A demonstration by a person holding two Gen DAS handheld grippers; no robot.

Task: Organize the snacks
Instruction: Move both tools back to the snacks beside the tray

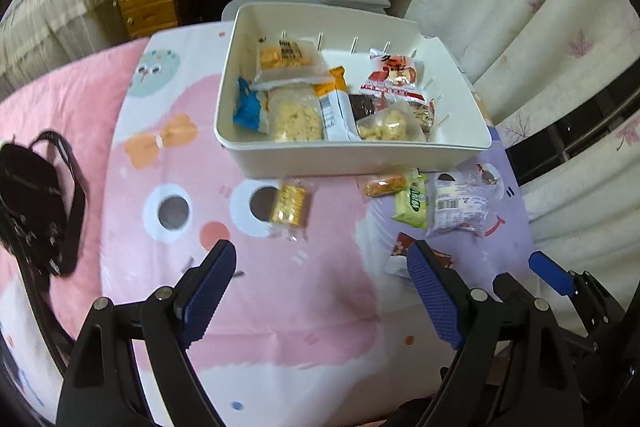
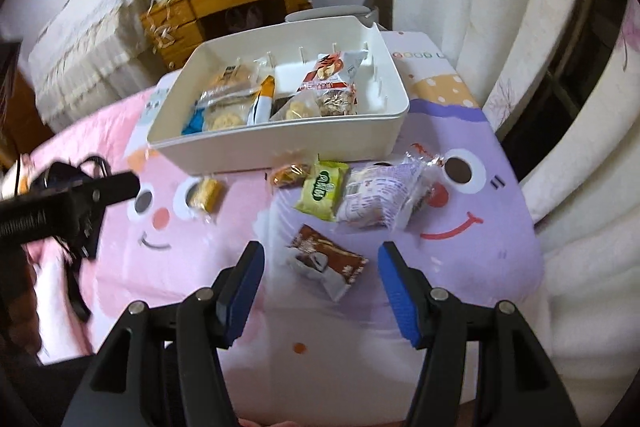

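Snacks: brown packet [image 2: 326, 263] loose on bed between right gripper's [image 2: 320, 291] half-open, empty jaws, apt to slide on soft bedding; left gripper [image 1: 320, 291] wide, empty.

The white bin [image 2: 280, 147] is blocking the bedspread's [image 1: 280, 307] far edge. Loose snack packets [image 2: 360, 203] are crowding its front wall. A black bag [image 1: 36, 203] is obstructing the left edge. Near-edge fabric is lying clear.

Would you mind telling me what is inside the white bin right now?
The white bin holds a loose pile of wrapped snacks: pale puffed-rice packets, a red packet, a blue one. Whatever lies beneath them is covered.
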